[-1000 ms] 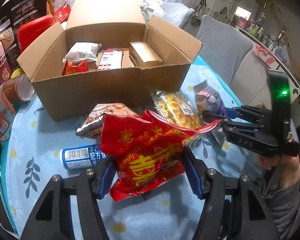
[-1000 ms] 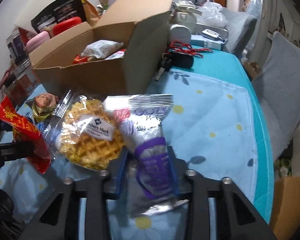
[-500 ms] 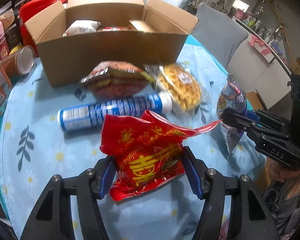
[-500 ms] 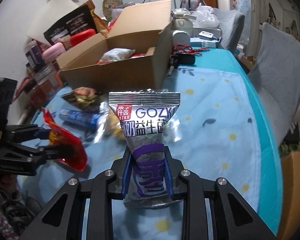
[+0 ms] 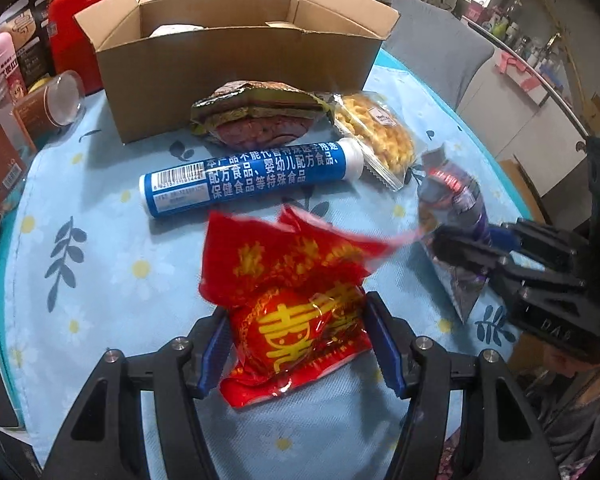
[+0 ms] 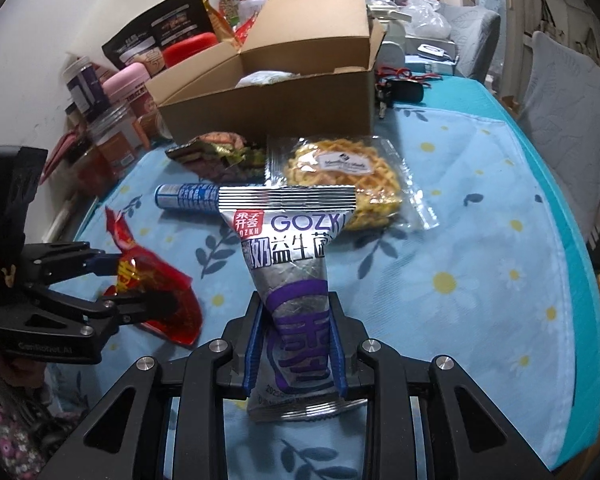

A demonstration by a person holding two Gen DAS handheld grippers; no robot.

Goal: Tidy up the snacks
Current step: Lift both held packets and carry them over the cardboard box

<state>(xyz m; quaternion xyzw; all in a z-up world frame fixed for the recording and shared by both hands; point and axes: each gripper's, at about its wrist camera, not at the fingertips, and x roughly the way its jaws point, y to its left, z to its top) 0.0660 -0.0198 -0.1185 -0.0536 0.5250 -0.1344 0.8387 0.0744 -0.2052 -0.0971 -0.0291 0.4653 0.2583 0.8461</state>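
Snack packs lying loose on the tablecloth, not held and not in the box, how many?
2: a dark pack against the box front, and a waffle pack right of it. The blue tube isn't counted. More may be hidden.

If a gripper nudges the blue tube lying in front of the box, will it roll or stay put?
The blue tube is a smooth cylinder lying on its side, so it would probably roll across its length. The tablecloth looks soft and might slow it. The waffle pack sits close to its capped end, so that end may catch.
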